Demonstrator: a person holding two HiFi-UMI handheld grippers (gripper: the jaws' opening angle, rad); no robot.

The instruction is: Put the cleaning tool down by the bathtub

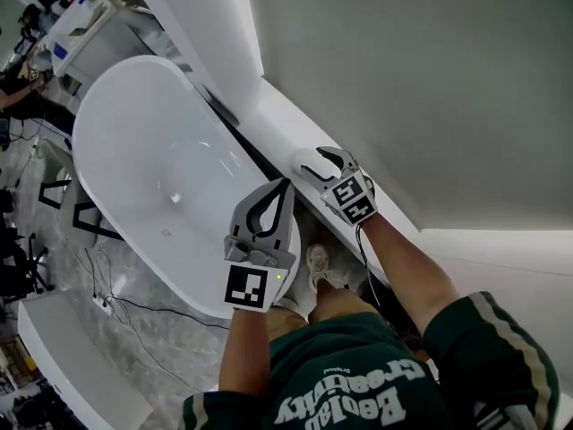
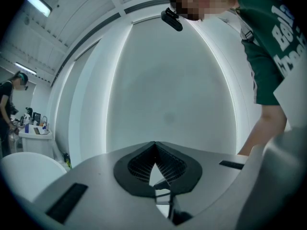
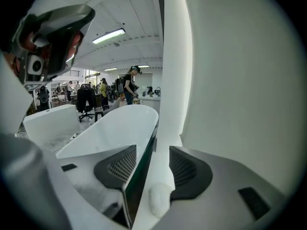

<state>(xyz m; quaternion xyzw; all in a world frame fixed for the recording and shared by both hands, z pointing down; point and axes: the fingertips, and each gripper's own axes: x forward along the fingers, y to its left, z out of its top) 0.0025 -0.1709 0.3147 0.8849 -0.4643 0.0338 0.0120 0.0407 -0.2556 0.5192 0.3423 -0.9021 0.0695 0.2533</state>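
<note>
No cleaning tool can be made out in any view, so its place cannot be told. The left gripper [image 1: 285, 186] is seen with its fingers pressed together at the tips and nothing between them. Beyond the tips only the wall [image 2: 168, 90] is shown. The right gripper [image 1: 324, 161] is held with its fingers apart and nothing gripped. Between them run the ledge [image 3: 168, 119] and the rim of the bathtub [image 3: 120, 123]. The putting-down is judged either finished or not begun; which one cannot be decided here. A small white lump [image 3: 158, 200] low between the right fingers cannot be identified. The floor below both grippers is largely hidden by the person's arms and body.
</note>
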